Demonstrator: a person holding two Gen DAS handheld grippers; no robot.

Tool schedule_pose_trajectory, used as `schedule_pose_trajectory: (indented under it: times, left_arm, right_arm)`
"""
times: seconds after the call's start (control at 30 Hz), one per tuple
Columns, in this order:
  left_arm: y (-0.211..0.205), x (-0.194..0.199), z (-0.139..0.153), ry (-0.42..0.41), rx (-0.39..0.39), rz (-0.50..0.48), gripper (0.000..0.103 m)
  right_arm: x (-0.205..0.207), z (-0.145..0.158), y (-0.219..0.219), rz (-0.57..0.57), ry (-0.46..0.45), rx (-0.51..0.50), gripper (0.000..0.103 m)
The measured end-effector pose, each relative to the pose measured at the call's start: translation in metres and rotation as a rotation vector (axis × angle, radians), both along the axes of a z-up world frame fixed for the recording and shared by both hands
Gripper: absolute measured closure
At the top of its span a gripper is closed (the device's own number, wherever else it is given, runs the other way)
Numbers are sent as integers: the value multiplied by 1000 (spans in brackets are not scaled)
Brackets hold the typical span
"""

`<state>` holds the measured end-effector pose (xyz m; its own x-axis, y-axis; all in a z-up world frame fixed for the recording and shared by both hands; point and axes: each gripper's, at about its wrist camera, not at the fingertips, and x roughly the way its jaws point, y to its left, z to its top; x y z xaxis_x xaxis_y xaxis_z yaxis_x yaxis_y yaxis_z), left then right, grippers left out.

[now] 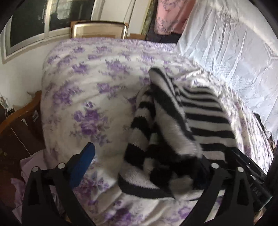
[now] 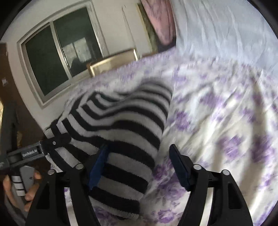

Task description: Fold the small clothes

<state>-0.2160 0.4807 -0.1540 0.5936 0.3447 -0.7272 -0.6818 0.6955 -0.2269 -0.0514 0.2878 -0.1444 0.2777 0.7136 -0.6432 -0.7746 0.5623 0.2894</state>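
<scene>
A black-and-white striped knit garment [image 1: 166, 125] lies bunched on the purple-flowered bedspread [image 1: 83, 90]. In the left wrist view my left gripper [image 1: 144, 166] stands wide open; its blue left finger pad [image 1: 83, 165] is bare over the bedspread, and the garment is draped over the right finger, hiding its pad. In the right wrist view the garment [image 2: 121, 132] lies under my right gripper [image 2: 139, 166], which is open; its left fingertip [image 2: 99, 166] rests against the knit, the right one [image 2: 179, 166] hangs over the bedspread [image 2: 217, 121]. The left gripper [image 2: 43, 147] shows at the garment's left edge.
A white crinkled sheet [image 1: 234, 43] and a pink floral pillow [image 1: 170, 15] lie at the bed's far right. A wooden bed frame [image 1: 20, 114] edges the left side. A window [image 2: 57, 57] and a gold picture frame [image 2: 113, 64] stand behind the bed.
</scene>
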Motion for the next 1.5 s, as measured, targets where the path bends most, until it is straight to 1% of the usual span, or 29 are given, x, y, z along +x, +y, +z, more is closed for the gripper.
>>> schedule_pose_trajectory:
  times: [0.07,0.13,0.23,0.3,0.33,0.4,0.47,0.63,0.8,0.9,1.0,1.1,1.17,1.27,1.33,1.5]
  left_arm:
    - [2,-1,-4,-15,-23,11,4]
    - [-3,-4,-2,-4,-17,34,4]
    - [-22,-8,8,27,54,51,5]
    - [-36,-12,19,45,121,59,5]
    - [-43,-16,23,49,150,59,5]
    - [-59,-23,32,61,203,47,5]
    - [-71,-30,38,74,231,45,5]
    - [-96,-48,48,85,265,36,5]
    - [-121,-60,64,82,332,26,5]
    - [-137,-64,76,75,378,14,5]
    - [-152,-69,89,58,423,6,5]
    - [-165,-75,101,42,459,5,5]
    - [-171,-78,106,39,478,3,5]
    - [-181,-83,115,41,511,8,5]
    - [-185,-86,118,36,519,4,5]
    - [-193,-92,127,21,534,-8,4]
  right_arm:
    - [2,-4,0,-9,8,-1,20]
    - [-1,-3,-1,-19,-18,-8,18]
    - [-8,0,-5,-32,-58,-9,16]
    - [-9,3,-7,-39,-61,-5,12]
    - [-10,4,-11,-45,-59,-5,8]
    - [-12,6,-19,-57,-51,-1,7]
    - [-15,7,-28,-65,-42,12,5]
    - [-27,9,-51,-90,-9,24,4]
    - [-44,10,-66,-101,15,8,3]
    - [-59,21,-71,-101,-18,-3,3]
    - [-78,39,-78,-91,-70,-7,3]
    - [-89,58,-82,-111,-105,-51,3]
    - [-92,68,-88,-115,-94,-42,3]
    - [-92,83,-104,-125,-57,-3,3]
    - [-92,91,-115,-133,-35,26,3]
    - [-93,103,-129,-133,-28,53,3]
